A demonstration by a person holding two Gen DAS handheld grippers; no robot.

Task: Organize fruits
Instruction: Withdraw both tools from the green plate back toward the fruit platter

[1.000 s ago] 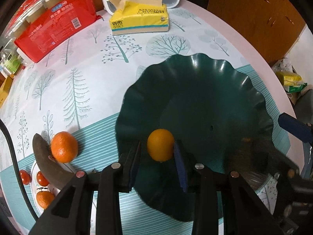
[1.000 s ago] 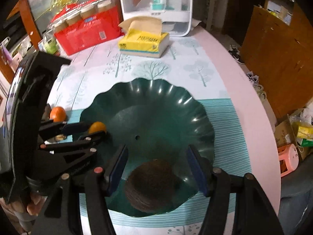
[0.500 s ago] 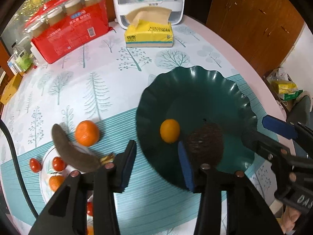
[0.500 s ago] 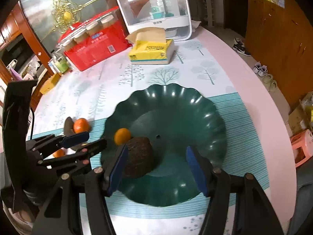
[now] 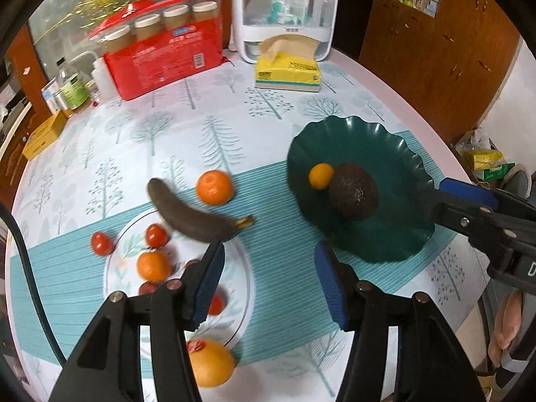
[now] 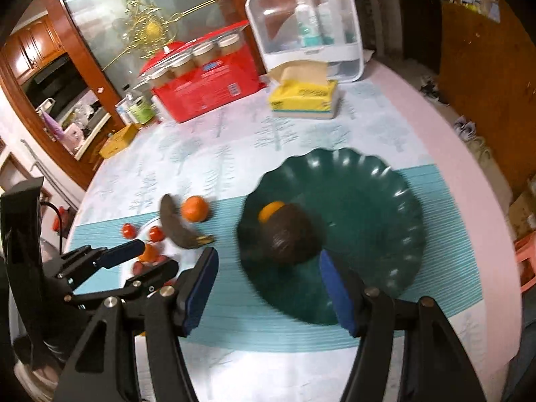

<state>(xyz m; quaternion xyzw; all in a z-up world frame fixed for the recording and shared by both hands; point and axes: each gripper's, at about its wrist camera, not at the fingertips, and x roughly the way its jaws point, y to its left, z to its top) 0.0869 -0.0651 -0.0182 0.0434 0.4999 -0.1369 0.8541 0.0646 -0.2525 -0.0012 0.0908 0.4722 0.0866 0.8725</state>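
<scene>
While both tools hang above the tabletop, nothing is held.
Left gripper: jaws released and empty, over the near edge of the clear plate; seen in the right wrist view at 9 o'clock.
Right gripper: jaws spread wide, empty, at the near rim of the green bowl.
Large orange: nearest fruit, at 6 o'clock by the clear plate's rim; firm, fairly heavy, likely best gripped across its middle.
Plate fruit: small red tomatoes and a small orange; the tomatoes look thin-skinned, so a light squeeze is advised.
Banana: very dark, probably soft; lies across the plate's far rim; grasp at mid-length, gently.
Mandarin: just beyond the banana, on the cloth; round, may roll.
Green bowl: at 2 o'clock of the left view; holds a small yellow-orange fruit touching a dark avocado, rough-skinned and unlikely to slip.
Far edge: tissue box, red package.
</scene>
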